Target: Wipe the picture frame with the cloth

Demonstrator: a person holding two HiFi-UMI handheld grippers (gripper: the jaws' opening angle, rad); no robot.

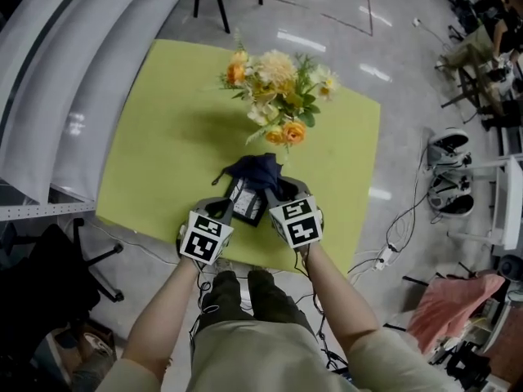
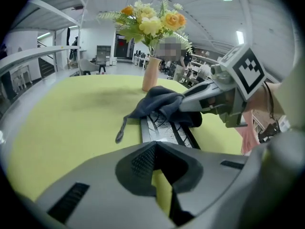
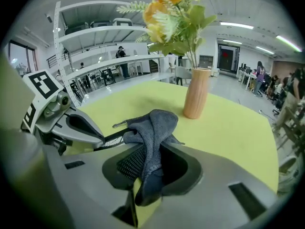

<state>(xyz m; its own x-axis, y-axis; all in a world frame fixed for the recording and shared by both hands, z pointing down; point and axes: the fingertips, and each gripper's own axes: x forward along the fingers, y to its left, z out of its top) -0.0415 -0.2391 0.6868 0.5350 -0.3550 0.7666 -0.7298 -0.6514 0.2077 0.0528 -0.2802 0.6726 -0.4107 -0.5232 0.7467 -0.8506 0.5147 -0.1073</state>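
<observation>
A dark picture frame (image 1: 245, 205) lies flat near the front edge of the yellow-green table (image 1: 163, 137). A dark blue cloth (image 1: 257, 171) is draped over the frame's far end. My right gripper (image 1: 282, 191) is shut on the cloth (image 3: 152, 128), which bunches up between its jaws above the frame (image 3: 110, 140). My left gripper (image 1: 224, 208) is at the frame's left near corner with its jaws shut (image 2: 155, 147) and nothing seen between them. The frame (image 2: 164, 128) runs away just beyond its tips.
A wooden vase (image 2: 151, 74) of orange and yellow flowers (image 1: 278, 96) stands mid-table behind the frame. A curved white railing (image 1: 73, 72) runs along the left. Cables, a power strip (image 1: 382, 257) and chairs are on the floor to the right.
</observation>
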